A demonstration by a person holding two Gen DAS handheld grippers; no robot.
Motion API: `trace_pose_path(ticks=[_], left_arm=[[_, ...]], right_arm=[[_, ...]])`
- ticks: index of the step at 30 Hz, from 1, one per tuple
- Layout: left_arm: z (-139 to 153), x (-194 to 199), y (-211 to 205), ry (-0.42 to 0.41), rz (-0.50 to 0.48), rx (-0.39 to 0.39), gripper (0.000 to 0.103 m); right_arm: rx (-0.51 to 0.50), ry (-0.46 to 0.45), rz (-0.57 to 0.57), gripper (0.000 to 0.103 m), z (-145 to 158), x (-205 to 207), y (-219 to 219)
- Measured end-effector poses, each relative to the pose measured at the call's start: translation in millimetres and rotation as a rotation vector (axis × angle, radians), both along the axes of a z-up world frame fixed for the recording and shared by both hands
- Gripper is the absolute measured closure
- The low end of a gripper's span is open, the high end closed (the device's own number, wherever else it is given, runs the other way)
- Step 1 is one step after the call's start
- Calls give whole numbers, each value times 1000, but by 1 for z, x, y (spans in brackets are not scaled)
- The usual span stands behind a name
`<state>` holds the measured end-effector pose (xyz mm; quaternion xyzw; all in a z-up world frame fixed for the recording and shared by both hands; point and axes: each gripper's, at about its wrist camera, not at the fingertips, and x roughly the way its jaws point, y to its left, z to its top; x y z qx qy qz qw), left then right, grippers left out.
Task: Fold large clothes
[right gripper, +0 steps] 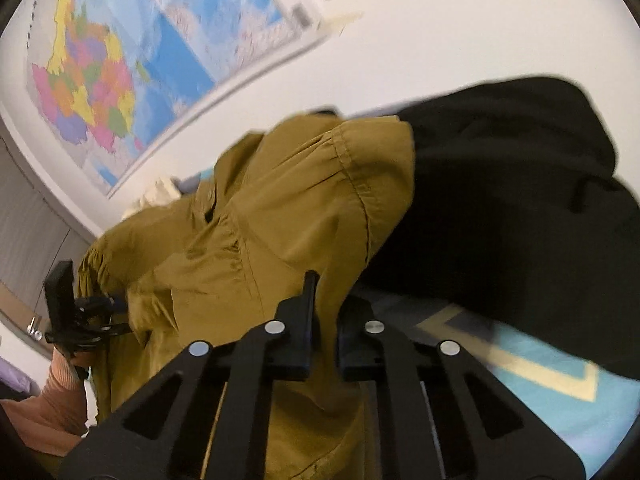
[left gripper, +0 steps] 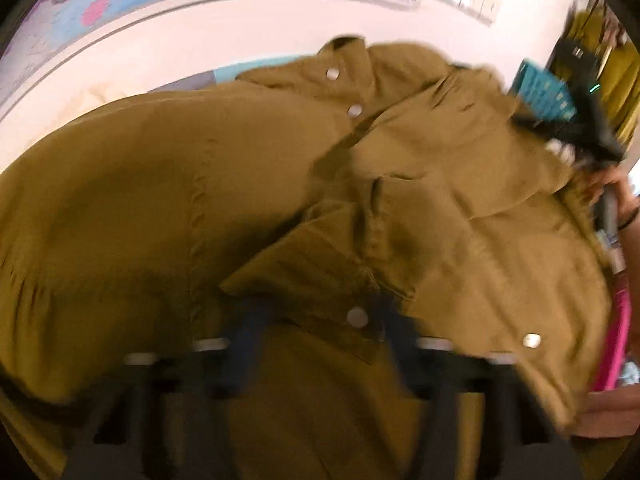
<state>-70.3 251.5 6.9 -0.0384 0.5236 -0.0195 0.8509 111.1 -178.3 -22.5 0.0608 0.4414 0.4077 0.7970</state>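
A large mustard-brown jacket (left gripper: 224, 184) with silver snap buttons is lifted and fills the left wrist view. My left gripper (left gripper: 316, 320) is shut on a fold of it near a snap. In the right wrist view my right gripper (right gripper: 324, 312) is shut on another edge of the jacket (right gripper: 280, 216), cloth pinched between the fingers. The right gripper also shows at the far right of the left wrist view (left gripper: 592, 132). The left gripper shows at the left of the right wrist view (right gripper: 80, 320), holding the cloth.
A black garment (right gripper: 520, 200) lies to the right on a blue patterned surface (right gripper: 560, 392). A white wall with coloured maps (right gripper: 100, 80) stands behind. A pink object (left gripper: 616, 340) is at the right edge.
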Motion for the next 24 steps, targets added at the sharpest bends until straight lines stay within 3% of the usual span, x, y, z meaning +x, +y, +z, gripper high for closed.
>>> trace_pose_path(ticks=[1, 3, 7, 8, 9, 12, 15, 17, 19, 20, 21, 23, 24], left_arm=[[1, 6, 2, -1, 22, 16, 101], [17, 11, 10, -79, 62, 75, 103], [50, 20, 26, -156, 122, 54, 103], [54, 21, 25, -168, 111, 69, 96], [55, 20, 24, -165, 83, 64, 80], [51, 10, 11, -175, 0, 43, 52], [35, 6, -9, -147, -87, 78, 37], [26, 9, -18, -129, -107, 126, 33], [13, 17, -21, -86, -130, 132, 35], [7, 22, -21, -73, -132, 135, 54], [1, 28, -22, -67, -122, 161, 79], [5, 34, -19, -85, -83, 195, 94], [11, 33, -15, -105, -66, 200, 95]], right_arm=[[11, 3, -17, 96, 2, 3, -6], [20, -4, -40, 97, 4, 6, -11], [-17, 31, -75, 97, -11, 14, -11], [-33, 42, -80, 96, -18, 15, -9], [-36, 51, -84, 96, -21, 17, -9], [-16, 86, -94, 94, -31, 21, -10], [-10, 94, -90, 91, -33, 22, -11], [-12, 95, -88, 90, -33, 21, -11], [-17, 94, -87, 90, -33, 21, -10], [-15, 95, -86, 90, -33, 20, -10], [-16, 94, -84, 90, -33, 20, -9], [-9, 90, -87, 92, -32, 20, -12], [-11, 74, -86, 93, -29, 19, -13]])
